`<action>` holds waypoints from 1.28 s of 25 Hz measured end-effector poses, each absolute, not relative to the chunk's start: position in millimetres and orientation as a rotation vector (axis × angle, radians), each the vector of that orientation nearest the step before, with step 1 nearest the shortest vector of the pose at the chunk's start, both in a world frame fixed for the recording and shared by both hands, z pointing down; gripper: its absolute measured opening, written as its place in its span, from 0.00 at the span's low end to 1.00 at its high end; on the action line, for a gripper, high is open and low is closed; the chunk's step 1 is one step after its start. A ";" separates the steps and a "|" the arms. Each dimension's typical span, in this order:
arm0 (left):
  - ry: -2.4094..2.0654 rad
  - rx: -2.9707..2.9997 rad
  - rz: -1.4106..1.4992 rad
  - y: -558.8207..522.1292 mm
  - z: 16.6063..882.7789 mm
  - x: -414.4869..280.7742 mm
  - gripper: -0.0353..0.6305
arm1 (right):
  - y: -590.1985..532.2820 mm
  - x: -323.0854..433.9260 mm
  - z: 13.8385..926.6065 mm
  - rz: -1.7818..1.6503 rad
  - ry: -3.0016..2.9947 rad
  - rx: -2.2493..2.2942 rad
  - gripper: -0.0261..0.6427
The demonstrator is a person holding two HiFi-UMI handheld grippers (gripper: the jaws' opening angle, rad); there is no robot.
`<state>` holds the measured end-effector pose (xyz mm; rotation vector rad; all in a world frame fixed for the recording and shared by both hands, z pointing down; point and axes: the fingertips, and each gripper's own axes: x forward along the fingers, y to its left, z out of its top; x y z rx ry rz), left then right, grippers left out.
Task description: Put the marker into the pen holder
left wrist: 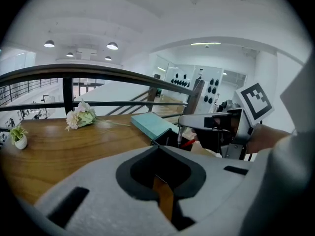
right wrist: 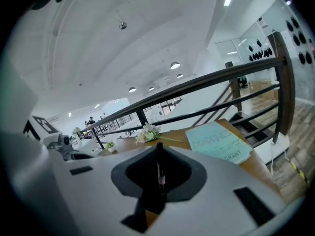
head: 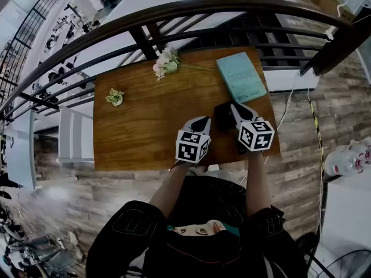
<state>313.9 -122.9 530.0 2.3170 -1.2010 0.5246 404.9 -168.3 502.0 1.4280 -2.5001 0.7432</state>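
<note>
Table (head: 139, 135); book (head: 240, 77), flowers (head: 165, 62), plant (head: 115, 97), pen holder (head: 222, 116)

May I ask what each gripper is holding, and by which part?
The right gripper holds the marker near one end, the rest sticking out beyond the jaws. The left gripper holds nothing, jaws together.

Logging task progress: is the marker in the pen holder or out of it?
Out, or at most just entering: the right gripper grips the marker upright, over the black pen holder. How deep the tip sits cannot be told.
</note>
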 end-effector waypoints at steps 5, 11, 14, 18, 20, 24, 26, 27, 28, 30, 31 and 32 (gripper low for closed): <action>-1.182 2.321 0.540 -117.3 534.8 322.4 0.06 | -158.7 400.6 513.1 0.665 -2.441 1.331 0.11; -1.181 2.318 0.533 -114.0 535.5 323.9 0.06 | -151.7 402.7 522.8 0.666 -2.407 1.312 0.13; -1.180 2.312 0.531 -110.9 537.1 325.4 0.06 | -151.1 406.7 522.4 0.665 -2.405 1.332 0.15; -1.191 2.299 0.519 -106.5 540.9 323.3 0.06 | -151.9 412.2 517.9 0.649 -2.422 1.387 0.14; -1.205 2.291 0.508 -105.5 541.6 319.3 0.06 | -152.3 412.6 514.2 0.634 -2.434 1.406 0.12; -1.241 2.287 0.471 -109.8 533.7 312.4 0.06 | -155.1 409.9 500.5 0.600 -2.476 1.422 0.07; -1.262 2.292 0.447 -115.2 526.2 309.6 0.06 | -158.0 406.6 491.6 0.583 -2.505 1.418 0.05; -1.274 2.296 0.434 -118.5 522.2 308.0 0.06 | -159.7 404.7 487.3 0.576 -2.521 1.414 0.05; -1.287 2.301 0.422 -121.9 518.0 306.4 0.06 | -161.4 402.6 483.0 0.570 -2.538 1.409 0.05; -1.318 2.311 0.395 -129.2 508.6 301.4 0.06 | -163.7 398.1 473.6 0.559 -2.580 1.397 0.05; -1.340 2.316 0.376 -133.3 502.6 297.3 0.06 | -164.3 395.6 467.7 0.551 -2.606 1.391 0.05; -1.368 2.320 0.354 -138.0 495.1 292.1 0.06 | -164.8 393.0 460.8 0.541 -2.635 1.385 0.05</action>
